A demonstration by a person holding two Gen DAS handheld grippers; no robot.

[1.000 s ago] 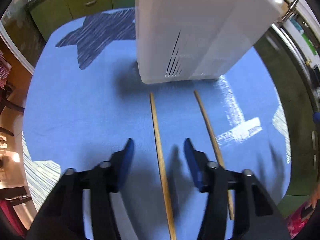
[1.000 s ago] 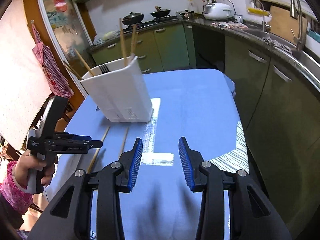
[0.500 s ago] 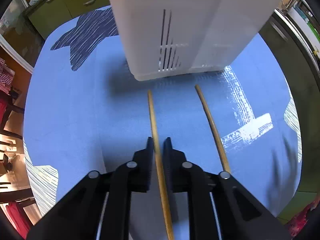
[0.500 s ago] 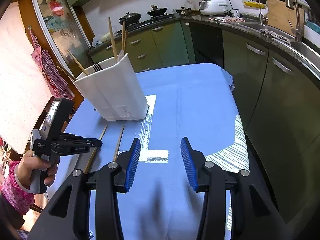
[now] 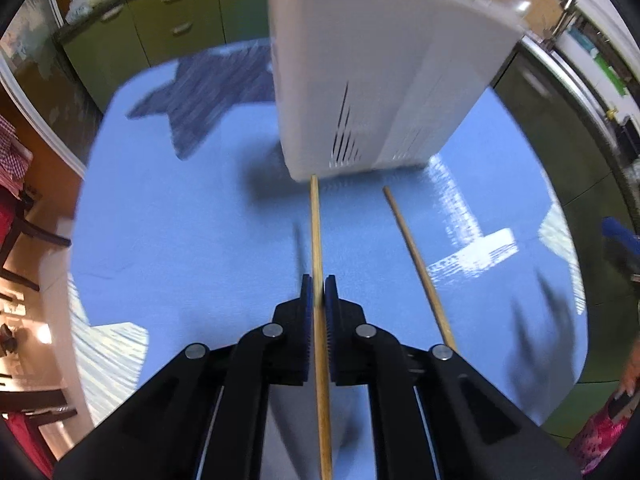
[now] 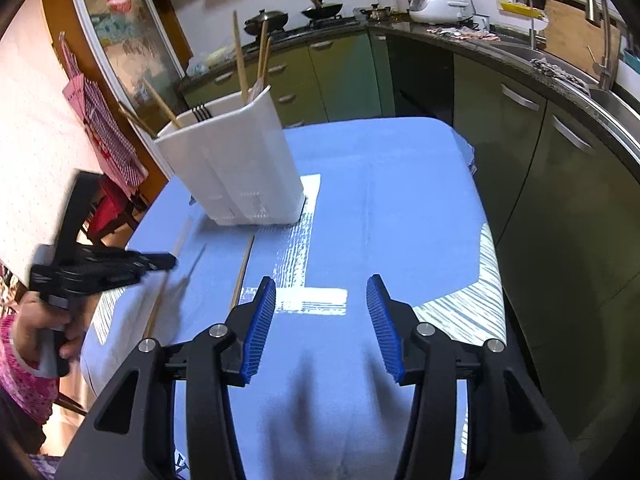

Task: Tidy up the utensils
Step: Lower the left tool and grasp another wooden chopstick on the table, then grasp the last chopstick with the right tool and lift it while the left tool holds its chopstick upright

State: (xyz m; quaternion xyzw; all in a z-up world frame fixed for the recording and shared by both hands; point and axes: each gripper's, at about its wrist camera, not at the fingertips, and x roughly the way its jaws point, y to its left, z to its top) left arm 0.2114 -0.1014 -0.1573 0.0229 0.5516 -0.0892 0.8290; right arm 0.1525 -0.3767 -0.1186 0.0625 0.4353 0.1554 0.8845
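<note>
My left gripper [image 5: 319, 282] is shut on a wooden chopstick [image 5: 316, 232], whose far tip reaches the base of the white utensil holder [image 5: 380, 80]. A second chopstick [image 5: 412, 252] lies on the blue tablecloth just to its right. In the right wrist view the left gripper [image 6: 168, 261] holds the blurred chopstick [image 6: 160, 300] above the cloth, and the other chopstick [image 6: 243, 276] lies flat. The holder [image 6: 240, 168] has several chopsticks [image 6: 239, 60] standing in it. My right gripper [image 6: 321, 316] hovers over the cloth, its jaws opening with nothing between them.
The blue cloth with white patches [image 6: 380, 220] covers a rounded table. Green kitchen cabinets [image 6: 540, 160] and a sink counter run along the right and back. A red chair [image 6: 112, 208] and a checked cloth stand off the left edge. A person's hand [image 6: 36, 332] grips the left tool.
The left jaws closed onto the left chopstick and raised it off the cloth, its tip now at the holder's base. The right jaws spread wider; that gripper stayed in place.
</note>
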